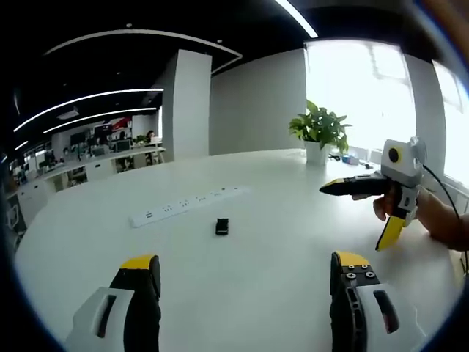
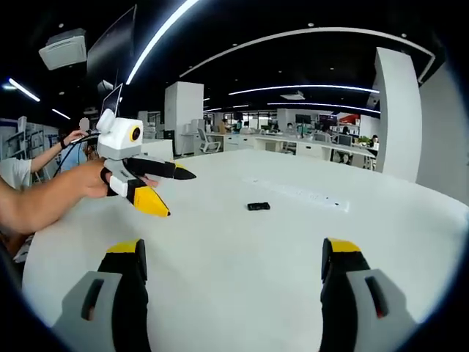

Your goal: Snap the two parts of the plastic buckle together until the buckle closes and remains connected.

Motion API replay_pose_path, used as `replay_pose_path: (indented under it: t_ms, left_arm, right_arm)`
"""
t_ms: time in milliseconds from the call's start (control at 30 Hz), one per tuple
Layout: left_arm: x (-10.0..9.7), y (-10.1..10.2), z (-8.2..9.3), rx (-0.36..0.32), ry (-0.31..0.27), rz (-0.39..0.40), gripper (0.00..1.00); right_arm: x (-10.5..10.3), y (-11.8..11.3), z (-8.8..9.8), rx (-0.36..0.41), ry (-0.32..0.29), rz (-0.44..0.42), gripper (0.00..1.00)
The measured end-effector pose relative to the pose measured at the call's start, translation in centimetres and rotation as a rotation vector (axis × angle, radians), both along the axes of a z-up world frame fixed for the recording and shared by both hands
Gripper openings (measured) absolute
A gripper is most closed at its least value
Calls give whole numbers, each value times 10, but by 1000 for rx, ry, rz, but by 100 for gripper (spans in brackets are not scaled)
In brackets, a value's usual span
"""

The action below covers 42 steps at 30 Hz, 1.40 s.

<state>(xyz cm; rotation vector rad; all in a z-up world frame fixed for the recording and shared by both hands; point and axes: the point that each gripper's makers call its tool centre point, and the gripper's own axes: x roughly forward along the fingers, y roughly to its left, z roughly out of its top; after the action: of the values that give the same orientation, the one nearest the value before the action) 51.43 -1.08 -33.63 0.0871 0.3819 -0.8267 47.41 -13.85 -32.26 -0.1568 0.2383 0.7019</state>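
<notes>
A small black plastic buckle (image 1: 222, 226) lies on the white table (image 1: 278, 242), too small to tell whether its two parts are joined. In the left gripper view my left gripper (image 1: 245, 261) is open and empty, short of the buckle. To the right, a hand holds the right gripper (image 1: 353, 217) above the table with its jaws spread. The right gripper view has the buckle (image 2: 258, 206) ahead of my open right gripper (image 2: 232, 247), and the left gripper (image 2: 178, 194) held open at the left.
A white power strip (image 1: 187, 205) lies just beyond the buckle, also seen as the power strip (image 2: 300, 193). A potted plant (image 1: 320, 128) stands at the table's far edge by the window. Office desks and people fill the background.
</notes>
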Motion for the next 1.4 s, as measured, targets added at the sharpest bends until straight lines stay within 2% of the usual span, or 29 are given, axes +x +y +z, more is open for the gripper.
replay_pose_path:
  t_ms: [233,400,600,767,833,933,1000,1067,1267,1400]
  left_arm:
    - [-13,7,5,-26,2,-13,99]
    - [-16,11,4,-36,9,-20,99]
    - [-20,4,18,-98,-15,-37,99]
    - [-30,6,7,-38,-27,-50,99]
    - [-32,8,6,-36,-25,-50,99]
    - [-36,10,11,-73,-19,-47,98]
    - [-37,10,20,-117,-43,-46,99]
    - [-39,13,22,-140,-29,-49,99]
    - [-41,18,13,-124,-14,-38,99]
    - [-45,20,9,-106,-15,-39,99]
  right_arm:
    - [1,-2,-7,-23,4,-19,100]
    - [-1,-2,-8,-26,1,-25,100]
    - [-7,-4,-7,-26,-6,-37,100]
    - [-11,-5,-5,-21,-16,-47,100]
    - [-10,-5,-4,-17,-23,-51,100]
    - [-8,-4,-1,-16,-43,-52,100]
    - [-7,-5,-3,-34,-55,-56,100]
    - [-7,-7,-7,-48,-48,-64,100]
    - [-10,-9,-12,-73,-19,-76,98]
    - [-15,-7,-11,-55,-16,-76,98]
